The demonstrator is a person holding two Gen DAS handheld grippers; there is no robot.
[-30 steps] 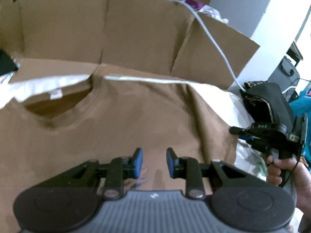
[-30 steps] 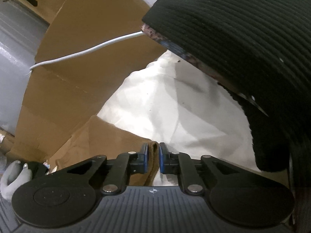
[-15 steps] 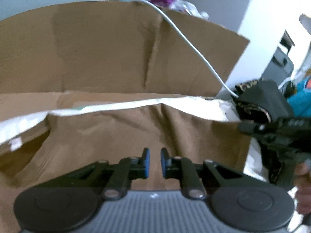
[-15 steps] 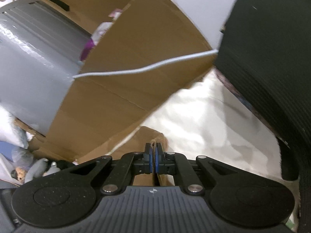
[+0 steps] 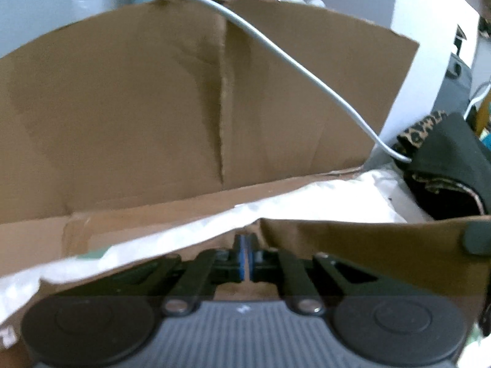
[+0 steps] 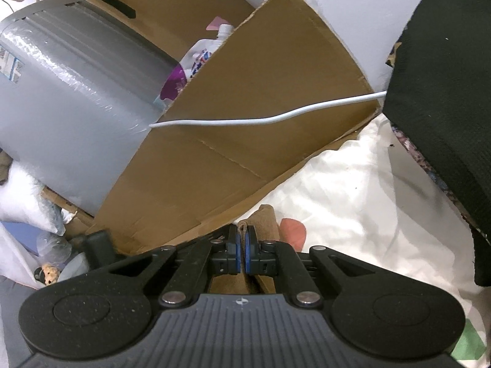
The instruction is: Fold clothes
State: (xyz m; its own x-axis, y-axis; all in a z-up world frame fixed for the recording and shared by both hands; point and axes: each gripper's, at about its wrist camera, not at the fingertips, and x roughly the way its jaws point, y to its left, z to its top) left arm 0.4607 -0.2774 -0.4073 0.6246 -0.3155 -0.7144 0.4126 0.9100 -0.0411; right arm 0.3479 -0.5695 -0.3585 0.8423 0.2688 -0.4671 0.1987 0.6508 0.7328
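Note:
The brown shirt point(image 5: 368, 245) lies on a white sheet, and its upper edge is drawn up into a taut line in the left wrist view. My left gripper point(image 5: 245, 257) is at that edge, its jaws closing: the blue pads meet on the fabric, which peaks just above them. In the right wrist view my right gripper point(image 6: 242, 245) is shut on a folded bit of the brown shirt point(image 6: 260, 220) that sticks up past the pads. A person's fingertip point(image 6: 293, 230) shows just beyond the right pad. Most of the shirt is hidden under both grippers.
A cardboard wall point(image 5: 153, 107) stands behind the sheet point(image 5: 322, 196), with a white cable point(image 5: 291, 61) hanging across it. A black garment with leopard trim point(image 5: 445, 168) lies at the right. The right wrist view shows a grey wrapped box point(image 6: 76, 107) at left and black ribbed cloth point(image 6: 445, 76) at right.
My left gripper went from open to shut while sliding right to the shirt's upper edge. My right gripper rose with the shirt's corner pinched, and more of the cardboard and grey box came into view.

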